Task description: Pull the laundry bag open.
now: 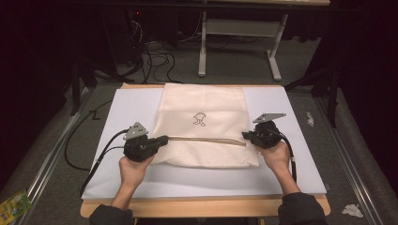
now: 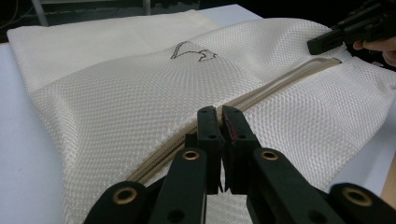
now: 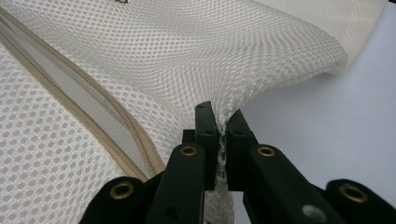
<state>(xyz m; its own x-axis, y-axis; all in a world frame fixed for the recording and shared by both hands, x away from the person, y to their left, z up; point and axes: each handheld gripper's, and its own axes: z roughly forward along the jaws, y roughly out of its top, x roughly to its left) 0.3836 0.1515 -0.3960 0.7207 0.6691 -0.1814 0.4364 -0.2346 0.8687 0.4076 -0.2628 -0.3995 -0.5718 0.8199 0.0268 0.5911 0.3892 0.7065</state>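
Note:
A cream mesh bag (image 1: 204,105) with a small printed outline (image 1: 200,119) lies flat on the white sheet. A tan zipper (image 1: 206,139) runs across its lower part. My left gripper (image 1: 164,139) is at the zipper's left end. In the left gripper view its jaws (image 2: 220,114) are shut right on the zipper line (image 2: 280,84), and whatever sits between them is hidden. My right gripper (image 1: 245,136) is at the bag's right edge, near the zipper's other end. In the right gripper view its jaws (image 3: 222,119) pinch a raised fold of the mesh (image 3: 210,51) beside the zipper (image 3: 93,102).
The white sheet (image 1: 131,108) covers a wooden table (image 1: 202,206). On the floor beyond stand grey desk legs (image 1: 202,47) among loose cables. Crumpled paper (image 1: 352,210) lies at lower right and a green packet (image 1: 11,206) at lower left.

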